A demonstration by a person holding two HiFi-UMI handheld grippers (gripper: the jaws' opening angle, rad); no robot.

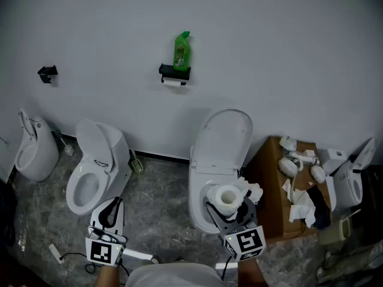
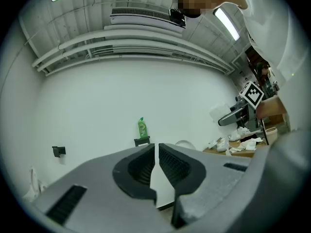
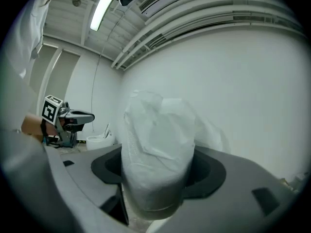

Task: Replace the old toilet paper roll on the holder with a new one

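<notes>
A black wall holder (image 1: 174,72) carries a thin old roll (image 1: 172,83) under it and a green bottle (image 1: 182,51) on top; the holder (image 2: 142,141) also shows far off in the left gripper view. My right gripper (image 1: 229,203) is shut on a full white toilet paper roll (image 1: 227,197), held upright over the open toilet (image 1: 219,154). In the right gripper view the roll (image 3: 158,154) fills the space between the jaws. My left gripper (image 1: 109,215) sits low at the left, jaws together and empty (image 2: 157,165).
Another white toilet (image 1: 94,167) and a urinal (image 1: 35,149) stand at the left. A brown cardboard box (image 1: 275,187) with crumpled paper lies at the right, a white fixture (image 1: 348,181) beyond it. A small black wall bracket (image 1: 47,72) hangs far left. The floor is grey marble.
</notes>
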